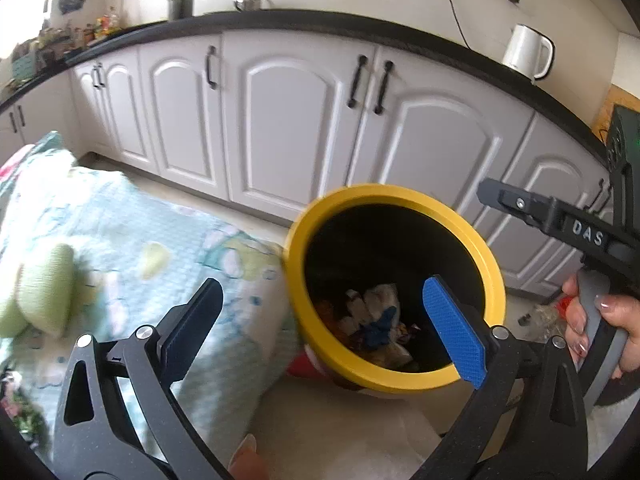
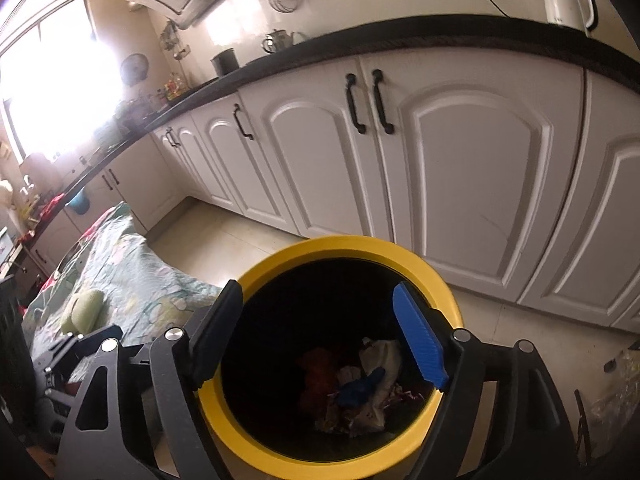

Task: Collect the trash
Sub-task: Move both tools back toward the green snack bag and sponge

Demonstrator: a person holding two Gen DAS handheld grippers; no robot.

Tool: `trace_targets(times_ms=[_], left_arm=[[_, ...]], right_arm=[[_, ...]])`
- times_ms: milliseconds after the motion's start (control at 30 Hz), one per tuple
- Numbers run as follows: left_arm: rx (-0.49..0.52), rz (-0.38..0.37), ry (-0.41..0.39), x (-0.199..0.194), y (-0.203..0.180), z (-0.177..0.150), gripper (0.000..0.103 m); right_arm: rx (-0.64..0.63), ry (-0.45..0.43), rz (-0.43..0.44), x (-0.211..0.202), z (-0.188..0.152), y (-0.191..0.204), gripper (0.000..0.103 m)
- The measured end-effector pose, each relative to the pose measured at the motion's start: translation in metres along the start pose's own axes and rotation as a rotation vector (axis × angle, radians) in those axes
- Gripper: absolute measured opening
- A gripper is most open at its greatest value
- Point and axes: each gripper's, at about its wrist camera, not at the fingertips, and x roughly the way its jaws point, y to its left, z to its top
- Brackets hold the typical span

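Home kitchen: white cabinets (image 2: 460, 168), black countertop (image 1: 304, 22), kettle (image 1: 526, 52)

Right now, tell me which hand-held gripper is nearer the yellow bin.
Right. The right hand-held gripper hangs directly over the yellow bin, fingers open across its mouth. The left hand-held gripper sits off to the bin's side, partly over the bedspread.

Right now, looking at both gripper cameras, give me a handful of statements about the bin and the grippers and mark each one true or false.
1. The bin has a yellow rim. True.
2. The bin is empty. False: crumpled trash lies at its bottom.
3. The left gripper is clamped on a wrapper. False: its jaws are open with nothing between them.
4. The right gripper is open above the bin. True.
5. The white kettle stands on the floor. False: it stands on the dark countertop.
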Motion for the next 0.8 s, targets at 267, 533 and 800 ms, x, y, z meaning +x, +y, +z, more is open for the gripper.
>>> trace_targets(times_ms=[267, 533, 800], left_arm=[[-0.054, 0.075, -0.062, -0.031, 0.031, 0.001, 0.092], [-0.083, 0.149, -0.122, -0.059, 0.059, -0.002, 0.092], [-0.129, 0.234, -0.153, -0.084, 0.092, -0.012, 0.092]], right_arm=[[-0.071, -0.022, 0.045, -0.007, 0.003, 0.030, 0.079], [-0.157, -0.055, 0.104, -0.013, 0.005, 0.066, 0.084], [-0.239, -0.059, 0.158, -0.013, 0.007, 0.100, 0.086]])
